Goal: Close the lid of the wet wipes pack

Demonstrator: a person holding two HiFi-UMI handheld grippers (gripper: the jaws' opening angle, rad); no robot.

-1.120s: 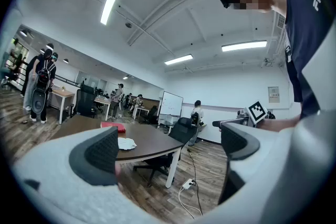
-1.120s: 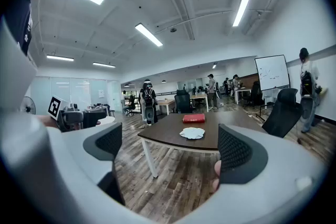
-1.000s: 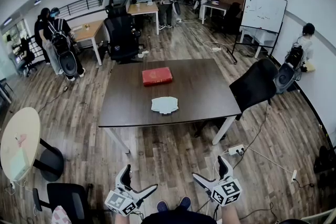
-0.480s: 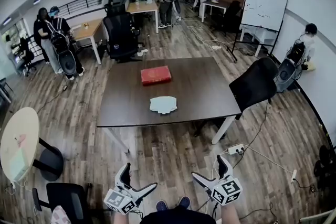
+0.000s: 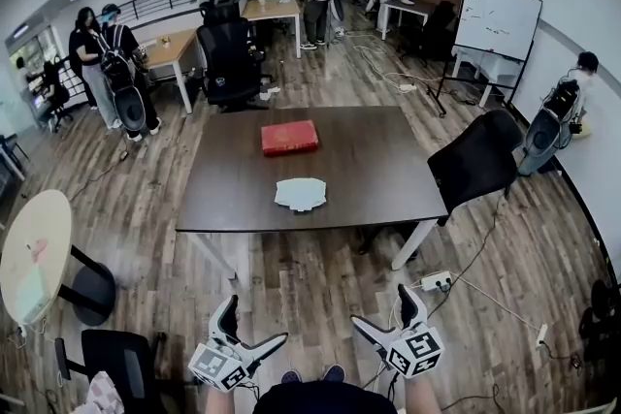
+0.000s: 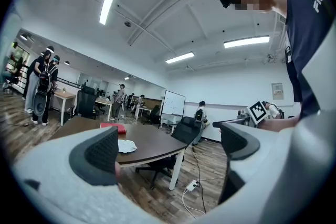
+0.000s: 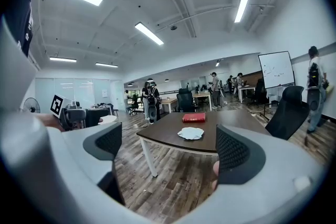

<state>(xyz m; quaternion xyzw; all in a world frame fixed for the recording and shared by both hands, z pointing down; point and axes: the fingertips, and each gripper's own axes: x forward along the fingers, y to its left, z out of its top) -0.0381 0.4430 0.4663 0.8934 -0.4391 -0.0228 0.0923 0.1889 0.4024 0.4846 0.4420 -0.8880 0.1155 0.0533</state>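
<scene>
- The left gripper has its jaws spread wide with nothing between them; only floor and the far table show through the gap. The right gripper is likewise wide open and holds nothing.
- Both hang low in front of the person, over the wooden floor and well apart from the dark table.
- The task's thing lies on that table. I take the pale packet near the front edge for the wet wipes pack; a red item lies behind it. The lid is too small to make out.
- First risk: going for the wrong one of the two, since neither shows a lid from here.
- Second: the packet looks light and lies loose, so a one-sided press on the lid could push it along the table, or off the edge, unless the other gripper steadies it.
- Third: a power strip and its cables lie on the floor by the table leg and could catch a foot on the way in.
</scene>
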